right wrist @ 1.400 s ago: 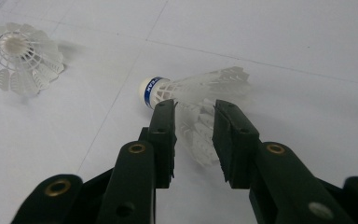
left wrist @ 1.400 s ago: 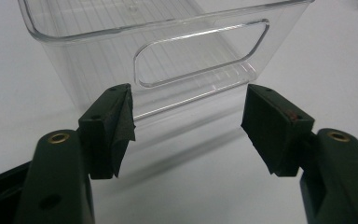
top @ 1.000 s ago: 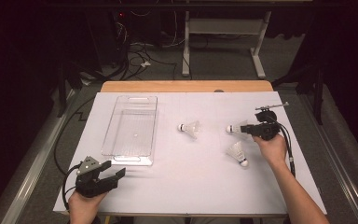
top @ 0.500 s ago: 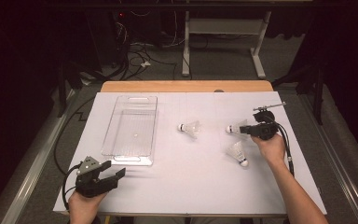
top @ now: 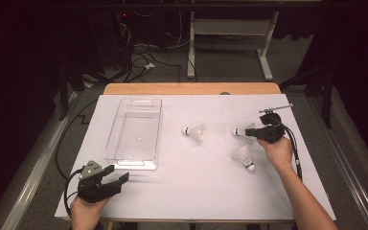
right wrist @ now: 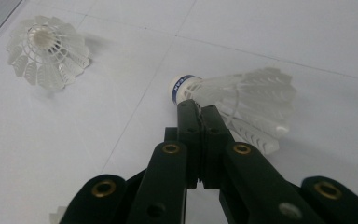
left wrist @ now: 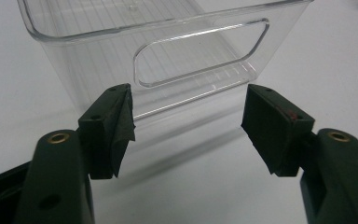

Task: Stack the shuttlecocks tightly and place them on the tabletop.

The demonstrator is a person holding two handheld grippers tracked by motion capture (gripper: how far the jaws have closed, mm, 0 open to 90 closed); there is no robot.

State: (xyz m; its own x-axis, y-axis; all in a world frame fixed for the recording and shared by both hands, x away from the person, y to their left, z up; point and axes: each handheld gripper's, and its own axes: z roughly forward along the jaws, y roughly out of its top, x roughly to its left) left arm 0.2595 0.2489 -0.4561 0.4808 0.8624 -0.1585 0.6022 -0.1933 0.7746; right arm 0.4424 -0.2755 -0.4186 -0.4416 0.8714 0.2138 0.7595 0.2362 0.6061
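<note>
Three white shuttlecocks lie on the white table. My right gripper (top: 255, 132) (right wrist: 198, 106) has just been closing, and its jaws now meet on the skirt of the right shuttlecock (top: 242, 130) (right wrist: 233, 98), just behind its blue-banded cork. The middle shuttlecock (top: 194, 130) (right wrist: 46, 51) lies farther left, its open skirt facing the right gripper. The nearest shuttlecock (top: 243, 157) rests close to the right hand. My left gripper (top: 117, 178) (left wrist: 186, 126) stands open and empty at the table's near left, facing the end wall of the clear plastic bin (top: 134, 129) (left wrist: 98, 56).
A thin metal tool (top: 275, 109) lies behind the right gripper near the table's right edge. A wooden strip (top: 191, 88) borders the far edge. Cables trail off both sides, and table legs stand on the floor beyond.
Both hands and all three shuttlecocks keep their places. The right gripper's jaws look drawn closer together at the right shuttlecock.
</note>
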